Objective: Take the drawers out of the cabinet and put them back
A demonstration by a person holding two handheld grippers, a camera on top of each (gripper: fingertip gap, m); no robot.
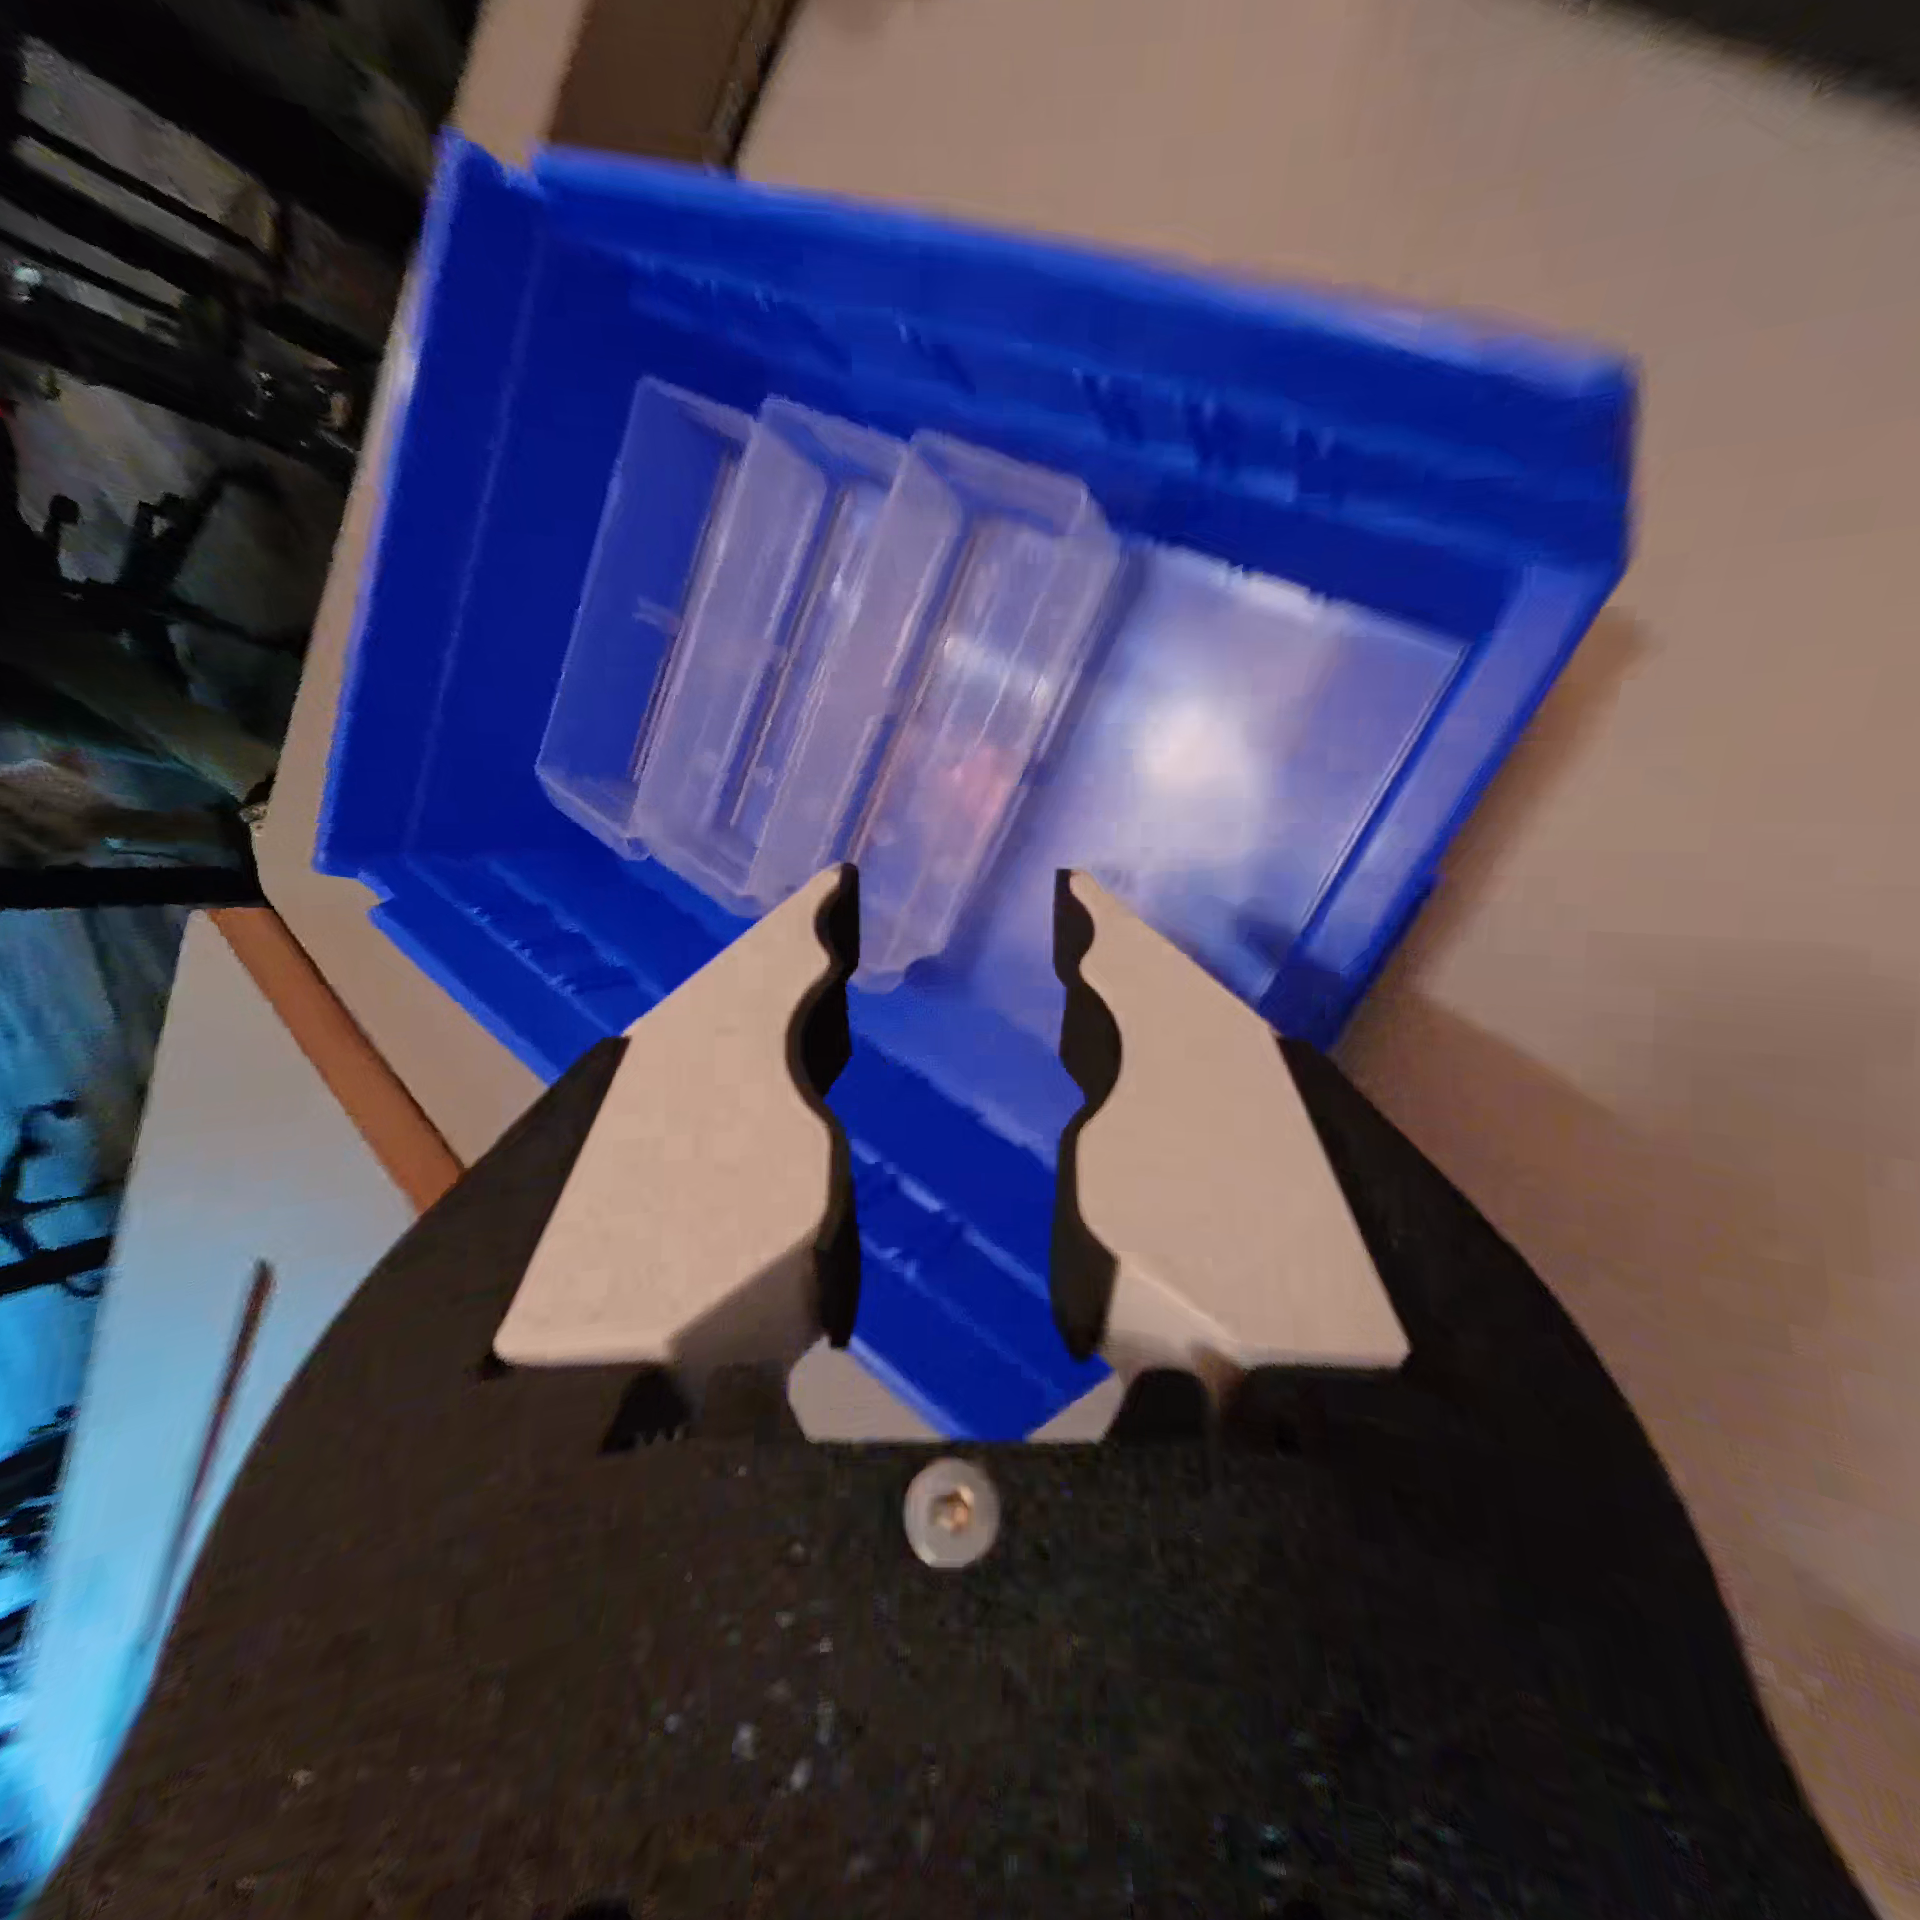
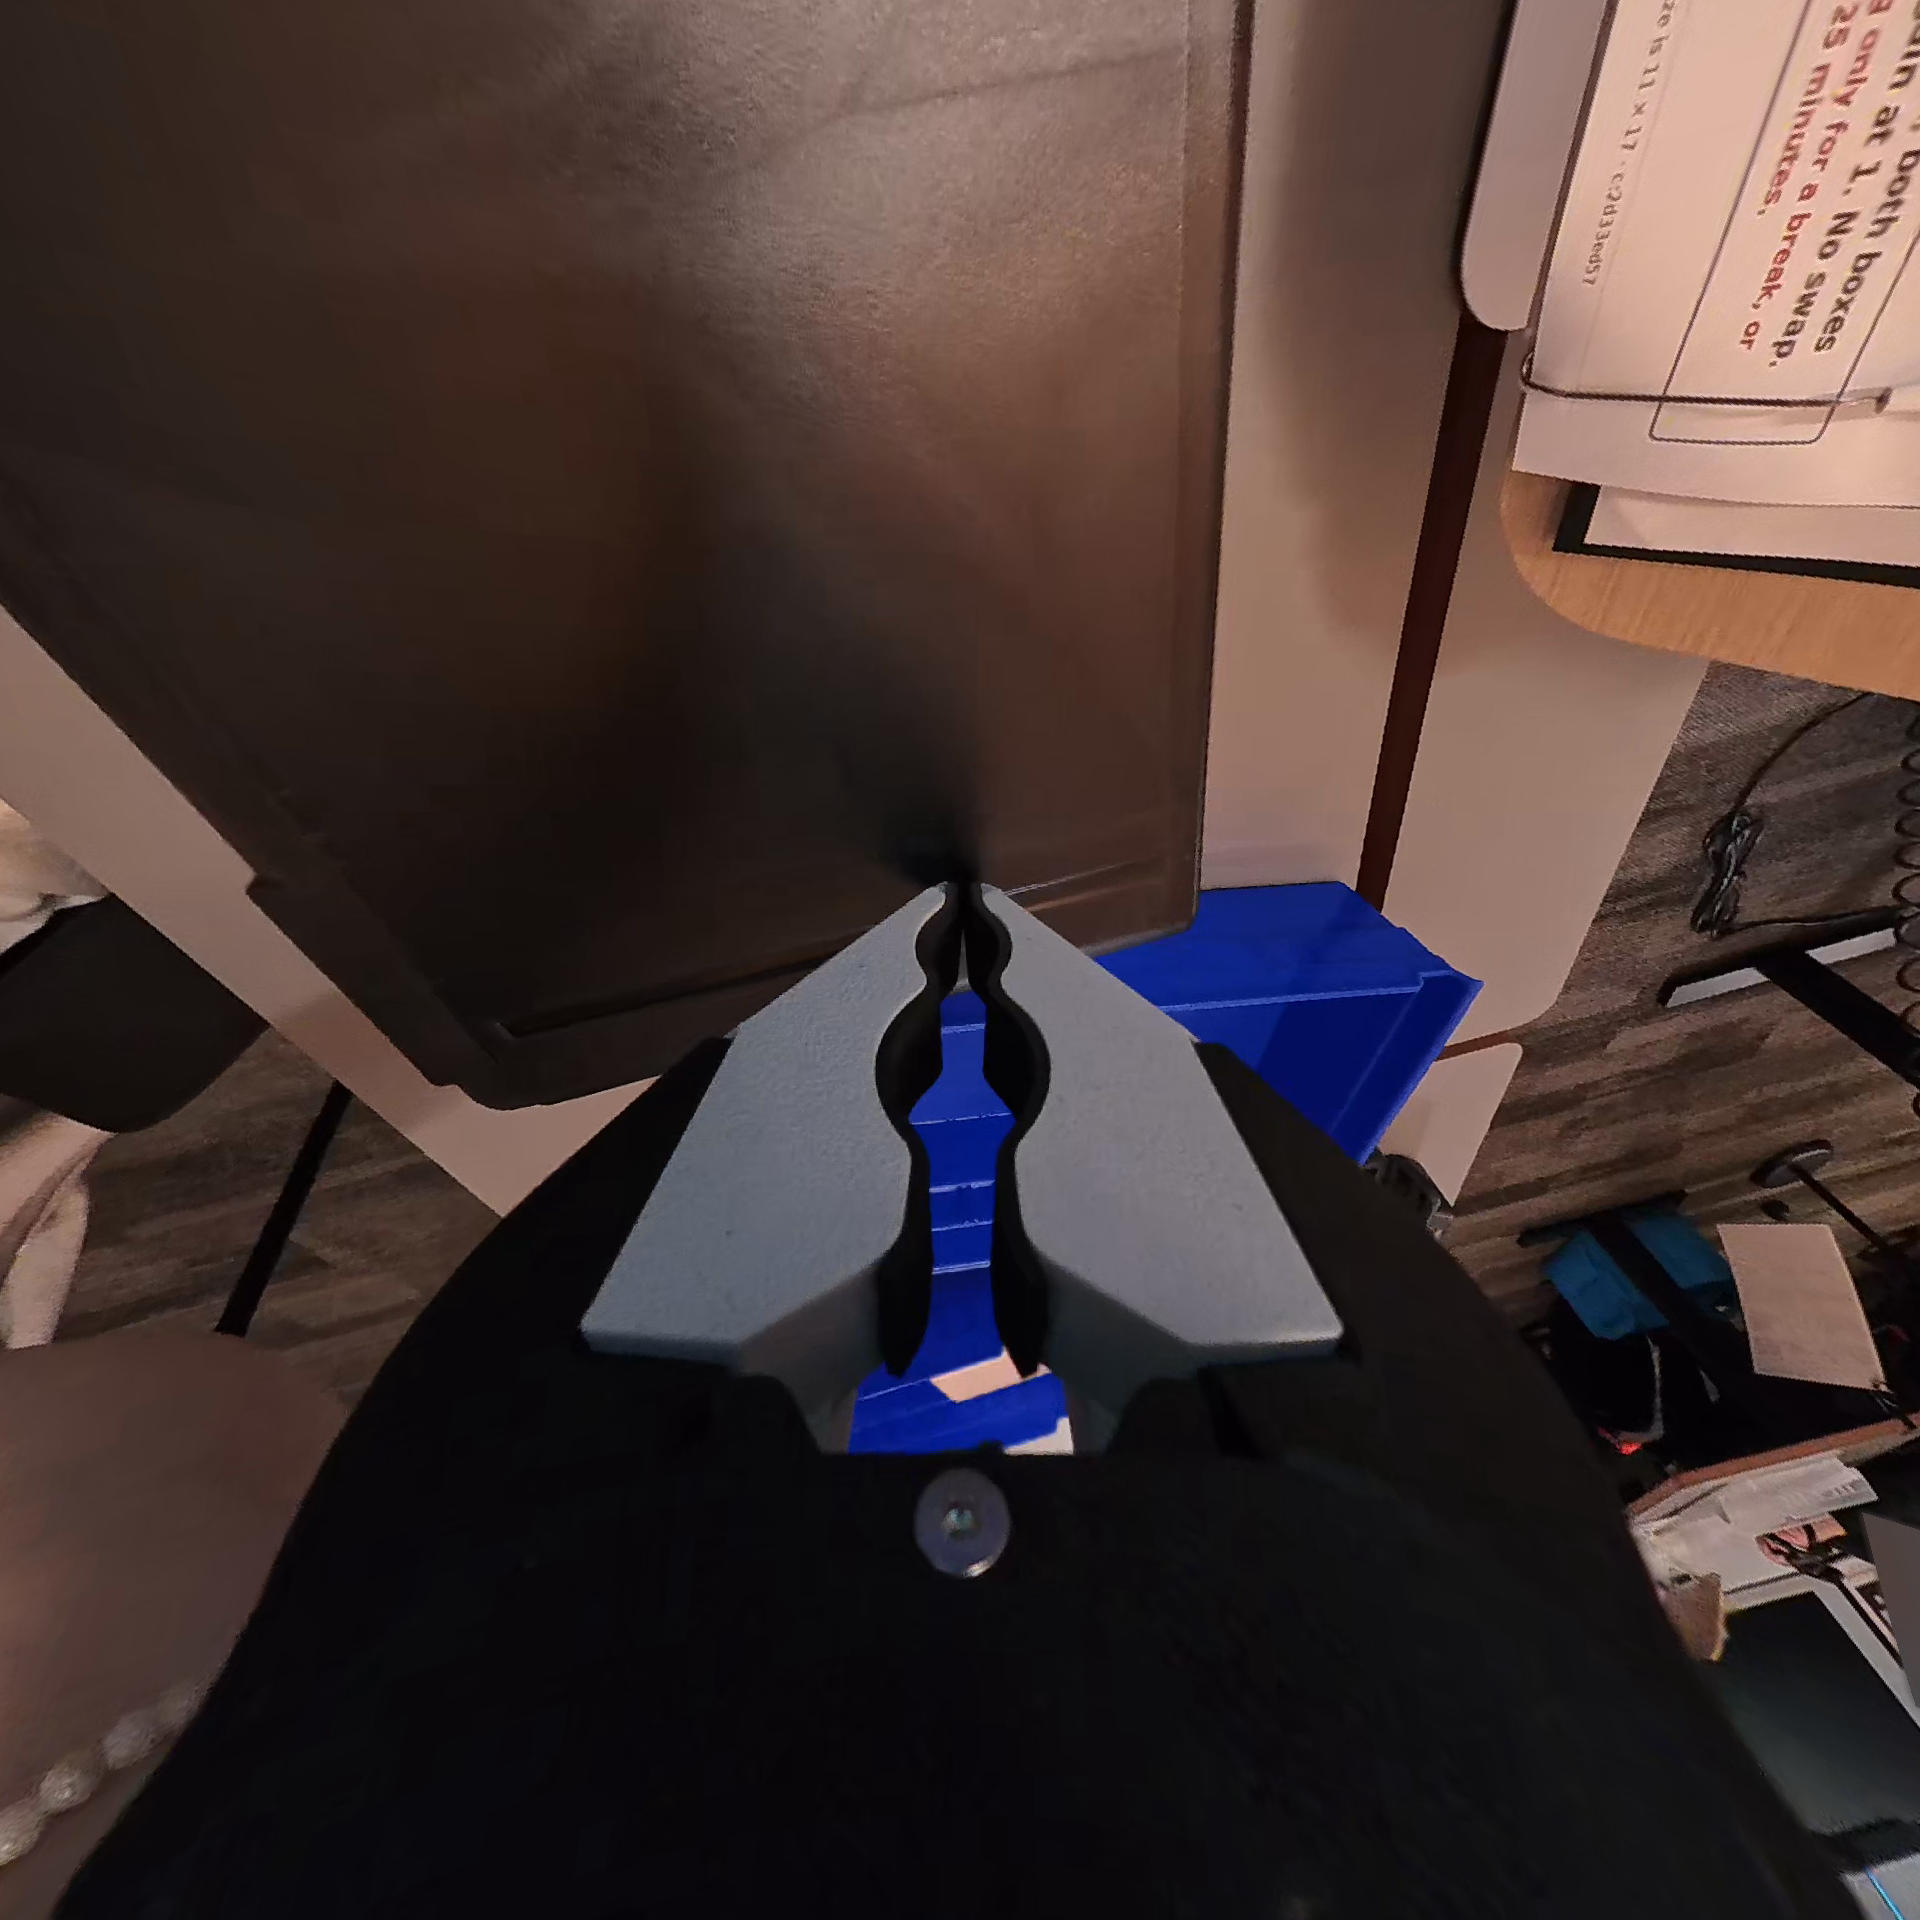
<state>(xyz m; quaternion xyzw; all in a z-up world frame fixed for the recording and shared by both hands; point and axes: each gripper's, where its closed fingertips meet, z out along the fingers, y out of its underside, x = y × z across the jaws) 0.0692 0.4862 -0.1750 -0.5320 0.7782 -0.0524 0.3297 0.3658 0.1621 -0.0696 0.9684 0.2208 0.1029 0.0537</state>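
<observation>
Three clear plastic drawers lie side by side in a blue bin [image 1: 468, 520]: a far one [image 1: 644, 644], a middle one [image 1: 769, 675] and a near one [image 1: 977, 707]. My left gripper [image 1: 956, 894] is open and empty just above the near drawer's end. The left wrist view is blurred. In the right wrist view, a dark cabinet [image 2: 623, 468] fills the upper left, showing a plain side. My right gripper [image 2: 963, 899] is shut with its tips pinched at the cabinet's lower edge. The blue bin [image 2: 1299, 997] sits just below and to the right.
The bin rests on a white table [image 1: 1558, 208] whose wood-trimmed edge [image 1: 312, 997] runs close on the left. Printed sheets [image 2: 1714, 260] lie on a wooden surface at upper right. Cables and gear clutter the floor [image 2: 1662, 1299] on the right.
</observation>
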